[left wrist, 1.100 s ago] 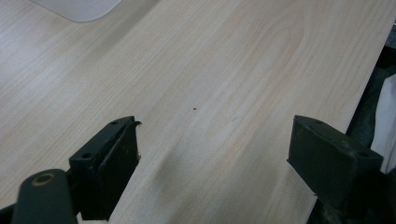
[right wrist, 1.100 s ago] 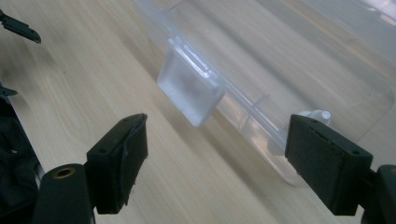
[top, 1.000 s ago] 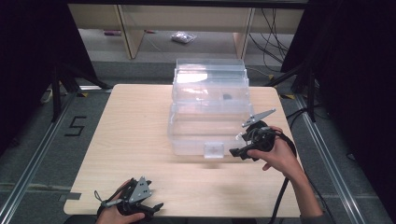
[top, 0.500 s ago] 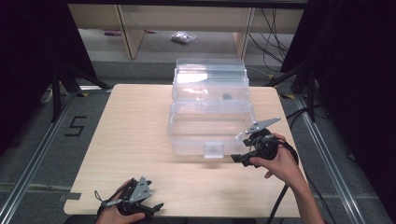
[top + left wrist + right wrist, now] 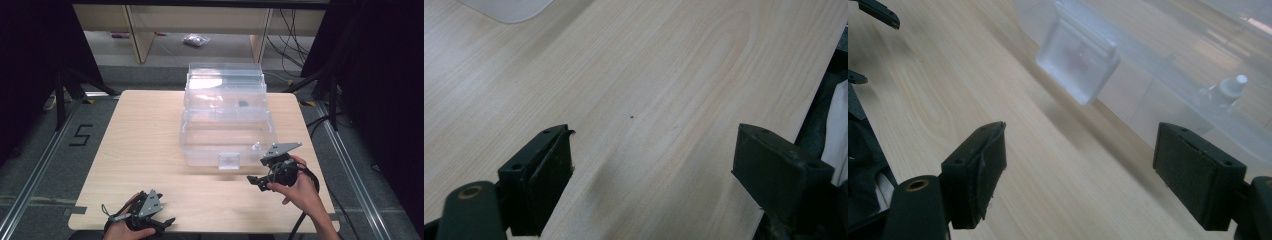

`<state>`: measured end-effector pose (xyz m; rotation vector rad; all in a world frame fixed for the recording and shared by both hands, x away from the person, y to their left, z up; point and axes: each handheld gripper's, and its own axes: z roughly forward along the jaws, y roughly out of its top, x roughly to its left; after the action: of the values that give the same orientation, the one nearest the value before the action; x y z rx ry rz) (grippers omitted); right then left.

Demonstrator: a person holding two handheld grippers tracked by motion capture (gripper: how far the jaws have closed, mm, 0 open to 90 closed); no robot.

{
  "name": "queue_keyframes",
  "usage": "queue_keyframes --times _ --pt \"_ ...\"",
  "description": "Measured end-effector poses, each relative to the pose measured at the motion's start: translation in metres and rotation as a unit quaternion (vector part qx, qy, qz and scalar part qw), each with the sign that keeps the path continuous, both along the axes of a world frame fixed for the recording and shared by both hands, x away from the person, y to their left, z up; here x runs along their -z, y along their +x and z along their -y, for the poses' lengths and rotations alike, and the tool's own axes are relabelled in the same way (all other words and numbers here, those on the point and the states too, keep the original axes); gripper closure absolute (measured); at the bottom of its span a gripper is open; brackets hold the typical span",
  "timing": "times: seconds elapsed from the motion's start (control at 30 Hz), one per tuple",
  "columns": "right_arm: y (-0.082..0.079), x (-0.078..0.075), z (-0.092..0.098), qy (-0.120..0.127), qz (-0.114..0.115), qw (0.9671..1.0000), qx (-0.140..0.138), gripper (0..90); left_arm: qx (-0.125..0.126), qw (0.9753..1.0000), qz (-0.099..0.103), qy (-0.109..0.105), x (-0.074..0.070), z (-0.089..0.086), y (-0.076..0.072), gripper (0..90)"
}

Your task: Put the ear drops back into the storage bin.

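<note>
A pale wooden table stands on a grey floor with a metal rail along each side, a "5" marked in tape on the floor to its left, and open shelving beyond its far edge. Nearest, at the table's front edge, the left gripper lies low in the person's left hand, well apart from everything else; its own view shows its two black jaws spread wide over bare wood, with nothing between them and a corner of clear plastic far off at the top left. Farther in and to the right, the right gripper is held in the right hand just in front of the clear plastic storage box, its grey plate tilted up and its cable trailing back off the front edge. Its jaws also stand wide apart and empty, pointing across the wood toward the box's frosted front latch, near it but not touching. Through the box's clear wall, a small white-capped bottle stands inside near the front right. The box sits at the middle of the table toward the far side, lid shut, with a small dark item in its upper tier. Beyond the table, a small clear bag lies on the floor by the shelving.
</note>
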<state>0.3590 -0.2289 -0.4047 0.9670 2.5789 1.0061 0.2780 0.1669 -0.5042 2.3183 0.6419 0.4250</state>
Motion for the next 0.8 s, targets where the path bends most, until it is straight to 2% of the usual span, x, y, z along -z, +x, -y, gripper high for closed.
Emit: queue_keyframes --times 0.03,0.07,0.1,0.13,0.23,0.27,0.33,0.4,0.43,0.47,0.5,0.57,0.63,0.67,0.7,0.73,0.77,0.8 --pt "-0.001 0.003 0.001 0.001 0.003 1.0 -0.002 22.7 0.001 0.9999 -0.002 -0.01 0.0 0.001 -0.001 15.5" --pt "-0.003 0.006 0.0 0.013 0.011 0.9998 0.008 23.7 0.005 1.0 0.003 0.003 0.0 -0.001 0.001 15.6" --pt "-0.006 0.008 0.0 0.012 0.013 0.9995 0.025 23.8 0.004 1.0 0.004 0.0 0.0 -0.001 0.001 15.6" --pt "-0.007 0.009 0.001 0.01 0.008 0.9996 0.023 23.3 0.003 1.0 0.001 -0.003 0.0 0.0 0.001 15.5" --pt "-0.012 0.02 0.001 0.02 0.014 0.9992 0.031 23.2 0.002 1.0 0.001 0.001 0.0 0.0 0.0 15.5" --pt "-0.015 0.023 0.0 0.023 0.002 0.9992 0.034 23.2 -0.002 1.0 -0.001 -0.002 0.0 0.0 0.0 15.5" --pt "-0.017 0.03 0.002 0.02 0.011 0.9994 0.026 23.2 -0.003 1.0 -0.003 -0.003 0.001 0.0 0.0 15.5" --pt "-0.022 0.035 0.003 0.025 -0.001 0.9992 0.033 22.8 -0.003 1.0 -0.002 -0.002 0.001 0.001 0.0 15.5" --pt "-0.022 0.038 0.005 0.025 0.01 0.9993 0.027 22.4 -0.002 1.0 -0.001 -0.001 0.0 0.0 0.0 15.5" --pt "-0.023 0.04 0.005 0.03 0.008 0.9991 0.028 21.9 0.002 1.0 0.002 0.001 0.0 0.0 0.0 15.5" --pt "-0.027 0.042 0.005 0.029 -0.011 0.9987 0.039 21.8 0.002 1.0 0.002 0.001 0.0 0.0 0.0 15.5" --pt "-0.028 0.048 0.006 0.034 0.003 0.9989 0.031 21.1 0.002 1.0 0.002 0.001 0.0 0.0 0.0 15.5" --pt "-0.03 0.05 0.006 0.032 -0.003 0.9989 0.035 21.0 0.002 1.0 0.002 0.001 0.0 0.0 0.0 15.5" --pt "-0.032 0.052 0.005 0.039 -0.007 0.9984 0.04 20.8 0.003 1.0 0.002 0.001 0.0 0.0 0.0 15.5" --pt "-0.032 0.055 0.005 0.036 0.001 0.9988 0.033 20.3 0.005 1.0 -0.002 -0.005 0.0 0.0 -0.001 15.5" --pt "-0.032 0.056 0.007 0.032 0.004 0.9992 0.024 19.8 0.004 1.0 0.004 -0.004 0.0 0.0 0.0 15.5" --pt "-0.035 0.058 0.006 0.032 -0.005 0.999 0.031 19.6 0.004 1.0 0.004 -0.003 0.0 0.0 0.0 15.5" --pt "-0.034 0.061 0.007 0.035 0.005 0.999 0.027 19.3 0.004 1.0 0.003 -0.004 0.0 0.0 0.0 15.5"
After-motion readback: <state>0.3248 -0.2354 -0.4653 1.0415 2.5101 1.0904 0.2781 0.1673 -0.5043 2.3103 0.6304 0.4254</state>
